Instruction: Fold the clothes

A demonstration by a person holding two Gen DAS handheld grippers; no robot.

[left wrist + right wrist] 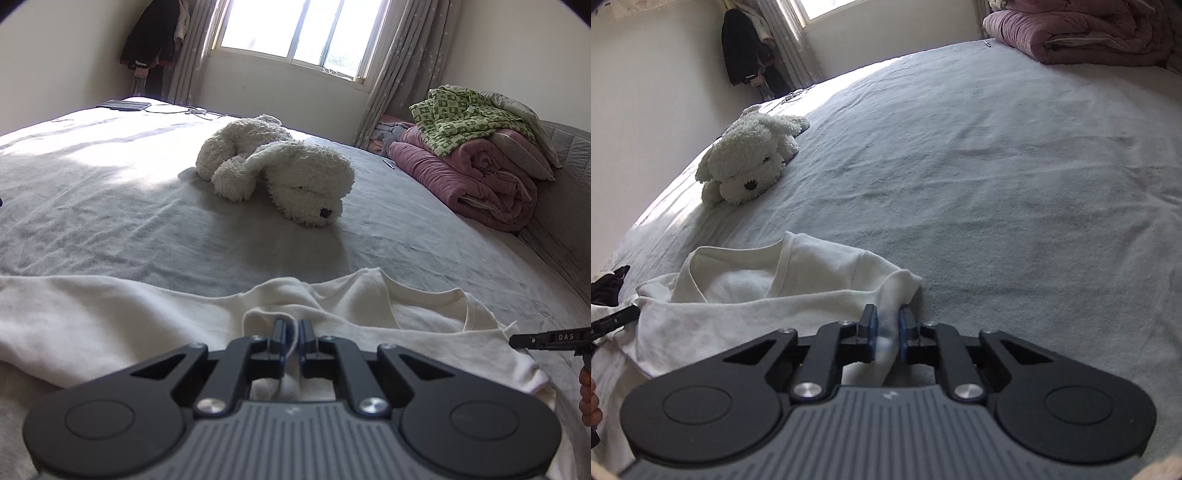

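Closest to us, the left tool [291, 330] is pinched tight on a fold of the white shirt [147, 317], which lies along the near edge of the bed [110, 206]. Our right tool [887, 325] has cloth at the shirt's right corner between its nearly closed pads. We judge a fold is starting; next both corners must lift together and carry across. Only the left view shows the window [295, 26]; the stuffed dog [746, 166] lies farther up the bed.

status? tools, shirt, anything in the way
Left tool shut on white shirt. Right tool shut on its other edge. Shirt rumpled on bed, unfolded. Toy dog beyond, clear.
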